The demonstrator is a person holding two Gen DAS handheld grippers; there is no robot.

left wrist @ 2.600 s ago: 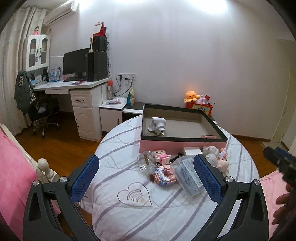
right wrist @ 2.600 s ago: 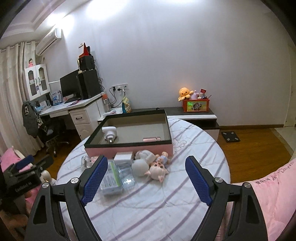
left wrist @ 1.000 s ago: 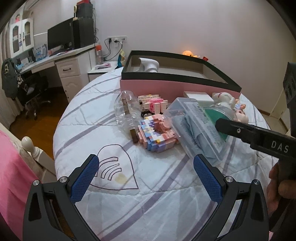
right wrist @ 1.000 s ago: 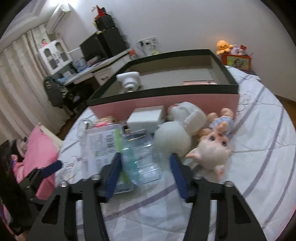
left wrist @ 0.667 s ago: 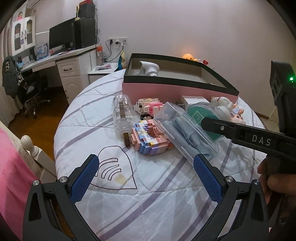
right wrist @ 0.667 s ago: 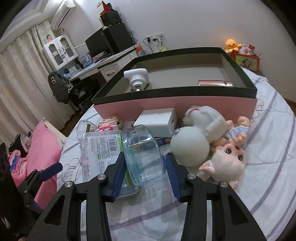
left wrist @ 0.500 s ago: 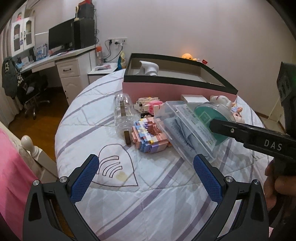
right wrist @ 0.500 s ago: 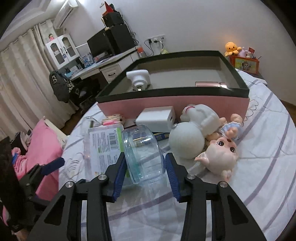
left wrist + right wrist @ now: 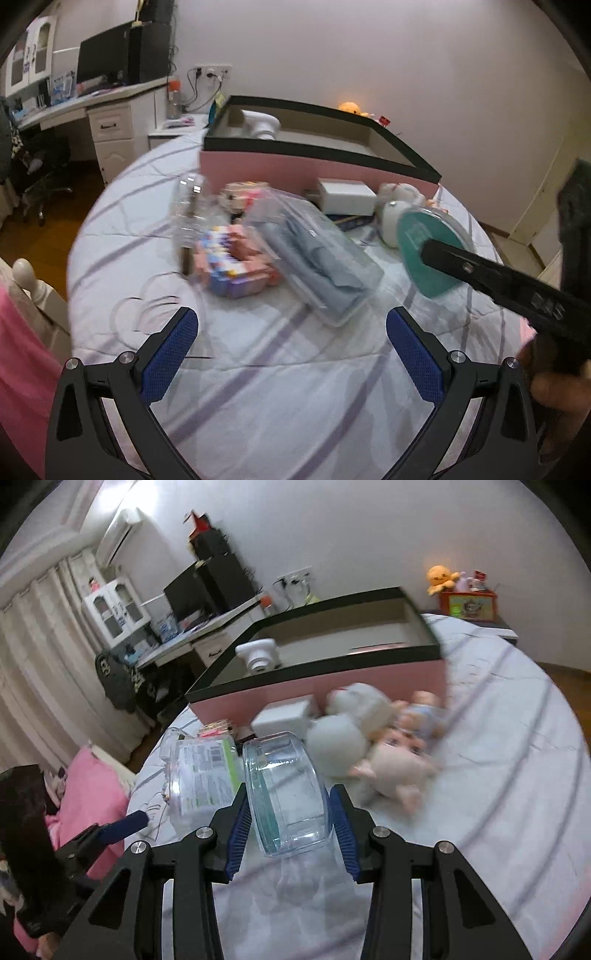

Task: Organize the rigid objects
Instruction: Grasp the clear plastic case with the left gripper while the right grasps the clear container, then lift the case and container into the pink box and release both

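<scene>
Your right gripper [image 9: 288,821] is clamped on the clear round container [image 9: 286,794], one blue pad on each flat side, holding it on edge at the lower centre of the right wrist frame. A second ago that gripper was only closing around it among the clutter on the bed; half a second ago it was gripped low; now it is raised clear of the striped bedcover [image 9: 498,812], so I judge the pickup done and the carry to the box begun. In the left wrist view the container shows at the right with its teal face towards you, held out on the black arm of the right gripper that crosses from the lower right. Your left gripper [image 9: 291,345] sits at the bottom of its frame, pads wide apart, holding nothing, hovering over bare cover. Just beyond lies the clear rectangular case [image 9: 314,251], with the pastel block toy [image 9: 236,266] and a clear bottle [image 9: 188,199] to its left; both views are blurred by motion. Further back are the white small box [image 9: 284,716] and the soft toys [image 9: 369,734], against the pink box [image 9: 332,679] in the upper centre, already holding a white device [image 9: 256,655]. The container needs to clear that black rim.
</scene>
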